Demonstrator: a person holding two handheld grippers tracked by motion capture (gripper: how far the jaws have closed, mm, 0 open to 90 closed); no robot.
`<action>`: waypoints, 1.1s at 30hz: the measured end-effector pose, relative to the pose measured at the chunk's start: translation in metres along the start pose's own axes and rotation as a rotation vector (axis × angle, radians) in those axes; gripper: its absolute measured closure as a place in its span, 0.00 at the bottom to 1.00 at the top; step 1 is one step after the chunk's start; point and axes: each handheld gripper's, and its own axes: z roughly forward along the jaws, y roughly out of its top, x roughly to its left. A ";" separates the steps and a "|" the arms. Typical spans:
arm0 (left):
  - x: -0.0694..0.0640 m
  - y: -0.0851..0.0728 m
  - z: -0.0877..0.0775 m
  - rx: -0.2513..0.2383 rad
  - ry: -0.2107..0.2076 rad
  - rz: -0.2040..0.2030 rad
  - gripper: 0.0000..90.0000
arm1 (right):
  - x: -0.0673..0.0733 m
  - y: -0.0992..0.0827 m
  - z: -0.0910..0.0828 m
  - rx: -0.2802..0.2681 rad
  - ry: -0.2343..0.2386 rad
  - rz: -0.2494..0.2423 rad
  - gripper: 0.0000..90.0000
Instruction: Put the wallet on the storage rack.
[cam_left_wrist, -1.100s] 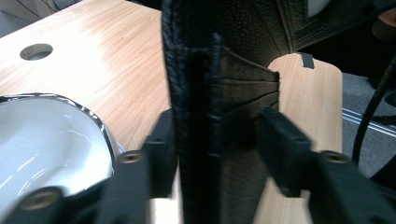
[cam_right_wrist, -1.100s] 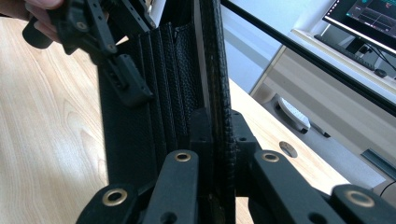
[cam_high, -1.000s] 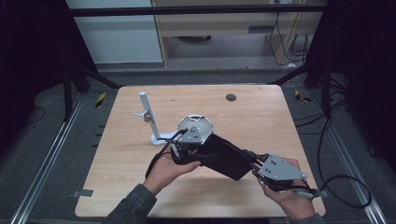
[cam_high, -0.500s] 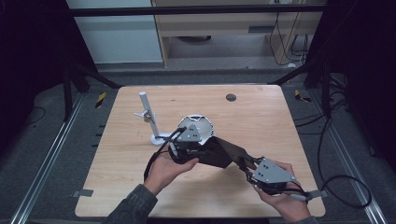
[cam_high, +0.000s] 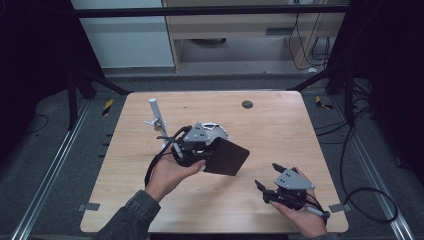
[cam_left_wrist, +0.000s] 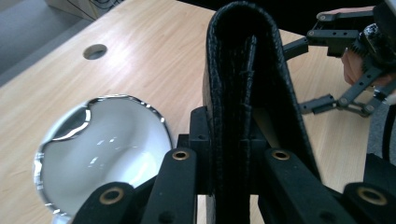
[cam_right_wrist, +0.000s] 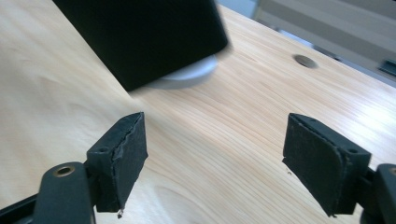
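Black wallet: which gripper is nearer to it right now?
Left. The left gripper is clamped on the black wallet; the right gripper sits apart, low on the table, jaws open and empty.

Black wallet (cam_high: 227, 157), white bowl (cam_left_wrist: 100, 149), light wooden table (cam_high: 280, 125).

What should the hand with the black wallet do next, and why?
Probably lower the black wallet onto bare table. The left gripper alone clamps it, held in the air beside the white bowl. The right gripper has just opened, nothing between its jaws, and sits apart.
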 end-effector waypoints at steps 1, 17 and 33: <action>0.002 0.001 -0.004 0.002 0.007 -0.001 0.89 | -0.002 -0.002 0.000 0.002 -0.020 0.007 0.23; 0.020 0.015 -0.036 0.013 0.081 -0.019 0.89 | -0.022 -0.025 0.006 0.113 -0.106 0.194 0.13; 0.039 0.021 -0.061 0.011 0.173 -0.028 0.89 | -0.022 -0.028 0.010 0.152 -0.118 0.180 0.12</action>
